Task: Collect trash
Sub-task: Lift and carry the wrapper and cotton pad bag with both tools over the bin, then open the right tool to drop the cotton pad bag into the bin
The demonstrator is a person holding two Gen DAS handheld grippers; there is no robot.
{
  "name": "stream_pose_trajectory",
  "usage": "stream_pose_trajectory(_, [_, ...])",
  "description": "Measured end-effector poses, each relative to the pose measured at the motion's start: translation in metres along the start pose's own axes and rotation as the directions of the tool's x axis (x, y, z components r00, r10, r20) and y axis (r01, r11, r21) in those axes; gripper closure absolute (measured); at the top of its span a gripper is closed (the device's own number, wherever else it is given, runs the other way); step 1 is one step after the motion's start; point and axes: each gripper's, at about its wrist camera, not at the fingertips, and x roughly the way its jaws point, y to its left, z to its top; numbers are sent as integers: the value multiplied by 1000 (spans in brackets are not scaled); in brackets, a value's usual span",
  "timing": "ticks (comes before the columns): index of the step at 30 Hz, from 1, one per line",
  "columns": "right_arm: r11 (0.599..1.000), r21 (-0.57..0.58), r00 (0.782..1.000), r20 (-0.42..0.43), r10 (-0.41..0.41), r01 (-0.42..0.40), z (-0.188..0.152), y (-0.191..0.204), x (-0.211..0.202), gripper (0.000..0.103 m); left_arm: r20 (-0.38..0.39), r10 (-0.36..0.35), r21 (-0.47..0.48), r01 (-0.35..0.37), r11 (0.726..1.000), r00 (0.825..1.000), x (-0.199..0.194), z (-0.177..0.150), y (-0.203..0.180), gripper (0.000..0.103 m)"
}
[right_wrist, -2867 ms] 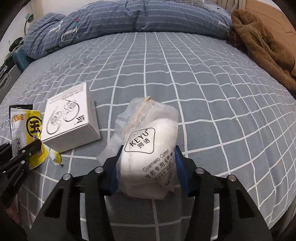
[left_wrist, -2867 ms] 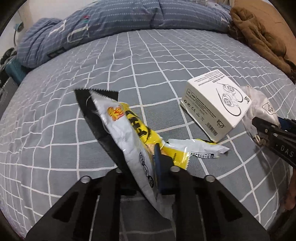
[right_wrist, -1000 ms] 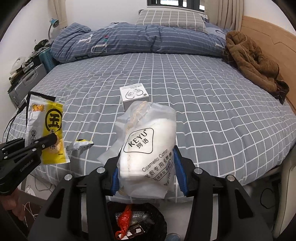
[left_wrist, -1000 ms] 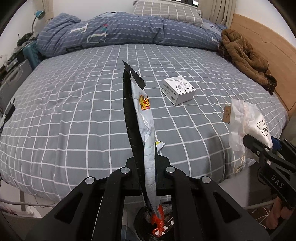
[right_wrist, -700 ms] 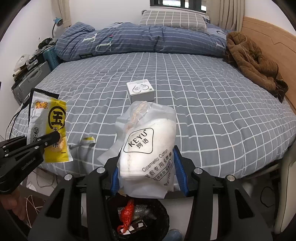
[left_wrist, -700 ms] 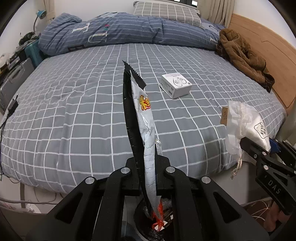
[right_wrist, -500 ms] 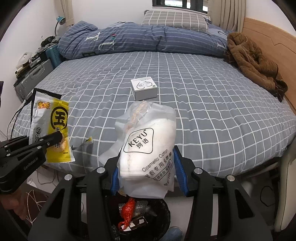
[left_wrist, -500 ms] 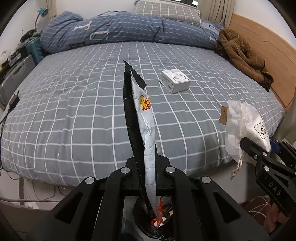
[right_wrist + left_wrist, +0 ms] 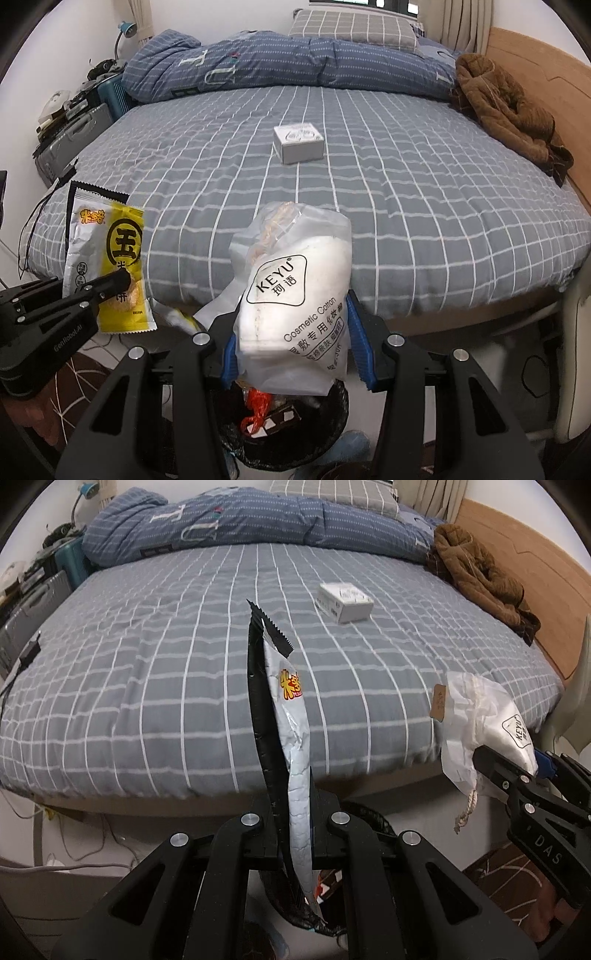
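Both tools now hang past the foot of the bed, over the black trash bin [image 9: 284, 424] on the floor; a second ago they were closer in over the mattress edge, and about three seconds ago down on the sheet among the litter. Right tool [image 9: 291, 350]: blue pads pressed onto the cotton-pad bag [image 9: 295, 306], directly above the bin mouth, red scrap and wrappers visible inside. Left tool [image 9: 293, 834]: pinching the snack wrapper [image 9: 284, 716] edge-on and upright, its lower end dangling over the bin rim [image 9: 373, 819]. A small yellow wrapper [image 9: 181, 317], lying on the sheet near the edge a second ago, shows blurred just below the mattress edge between the two tools; whether falling or lodged, cannot tell. Farther back, the white box [image 9: 298, 143] sits alone mid-bed [image 9: 406, 192], uncollected. Brown jacket [image 9: 509, 110] and rolled duvet [image 9: 258, 62] at the far end. Judgement: carry done, release is next; box and the stray yellow piece remain.
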Motion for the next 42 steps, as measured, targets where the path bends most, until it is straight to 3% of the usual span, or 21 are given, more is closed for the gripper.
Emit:
stream_pose_trajectory(14, [1000,13,993,-115,15,-14,-64,9,37,56,-103,-17,-38,13,999,995,37,-58,10,96])
stream_pose_trajectory(29, [999,3,970,-242,37,-37,-119,17,85,55,-210,-8,-36,1,999,978,86,-103,8,96])
stream_pose_trajectory(37, [999,-45,970,-243,17,-28,-125,25,87,38,-209,-8,-42,0,999,978,89,-103,8,96])
stream_pose_trajectory(42, [1000,-5,977,-212,-8,7,-123,13,83,19,-206,-16,-34,9,999,978,89,-99,-1,96])
